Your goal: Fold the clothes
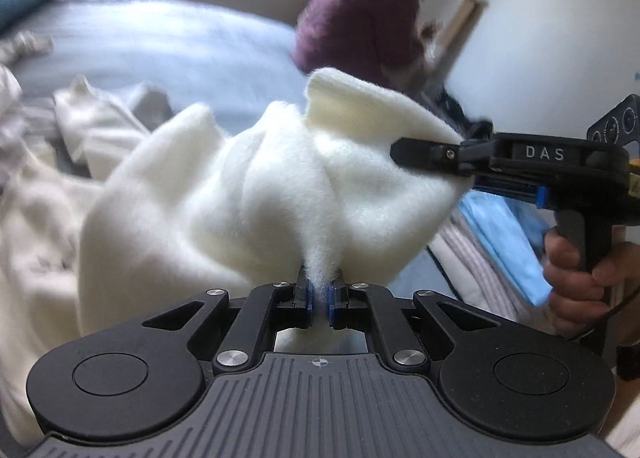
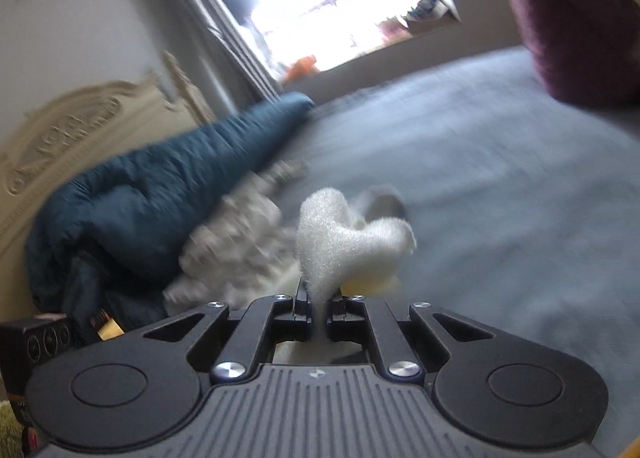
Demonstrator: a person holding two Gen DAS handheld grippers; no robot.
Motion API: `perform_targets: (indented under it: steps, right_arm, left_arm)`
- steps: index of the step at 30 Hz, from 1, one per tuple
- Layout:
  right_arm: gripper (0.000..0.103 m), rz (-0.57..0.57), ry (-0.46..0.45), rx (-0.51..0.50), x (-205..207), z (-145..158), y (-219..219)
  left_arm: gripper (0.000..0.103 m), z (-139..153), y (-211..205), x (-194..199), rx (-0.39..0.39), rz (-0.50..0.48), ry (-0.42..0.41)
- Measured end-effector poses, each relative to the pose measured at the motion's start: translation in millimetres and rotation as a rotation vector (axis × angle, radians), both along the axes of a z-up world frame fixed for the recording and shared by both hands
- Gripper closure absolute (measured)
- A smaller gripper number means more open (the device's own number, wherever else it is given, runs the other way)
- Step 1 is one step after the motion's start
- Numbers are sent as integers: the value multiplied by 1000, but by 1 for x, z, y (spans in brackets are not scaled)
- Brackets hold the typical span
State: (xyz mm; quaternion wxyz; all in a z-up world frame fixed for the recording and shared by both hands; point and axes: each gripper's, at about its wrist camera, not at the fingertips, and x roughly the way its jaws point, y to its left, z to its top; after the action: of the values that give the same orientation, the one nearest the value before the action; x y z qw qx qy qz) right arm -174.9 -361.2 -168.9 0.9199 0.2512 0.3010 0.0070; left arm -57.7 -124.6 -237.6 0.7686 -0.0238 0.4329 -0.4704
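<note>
Two pinches carry one white fleece garment (image 1: pixel 248 193) above the grey-blue bed (image 1: pixel 168 45), near its edge where other pale clothes (image 1: pixel 100 121) are heaped. The left gripper (image 1: pixel 319 292) is clamped on a low fold, the right gripper (image 2: pixel 319 298) on an upper corner. I'd spread them apart, pull the edge taut, then lay it flat on bare bedcover.

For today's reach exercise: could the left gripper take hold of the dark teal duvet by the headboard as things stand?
Probably not: the left gripper is shut on the white fleece garment, which the right gripper also pinches, so its jaws are occupied. The teal duvet lies well beyond.
</note>
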Motion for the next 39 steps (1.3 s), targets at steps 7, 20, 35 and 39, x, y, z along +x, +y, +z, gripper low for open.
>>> perform_targets:
  steps: [7,20,35,39]
  right_arm:
    - [95,-17,221,-17,-42,-74,-25]
    - [66,-2,433,-138,-67,-108,-67]
    - [56,193,-239,-171,159,10,-44]
    - [55,341,-137,-191,177,-24,3]
  left_arm:
    - [95,-70,-40,-17,206,-108,-3]
    - [48,-25,20,-34,313,157,-2]
    - [41,-36,77,64,419,721,-71]
    - [40,-56,101,69,417,756,-25]
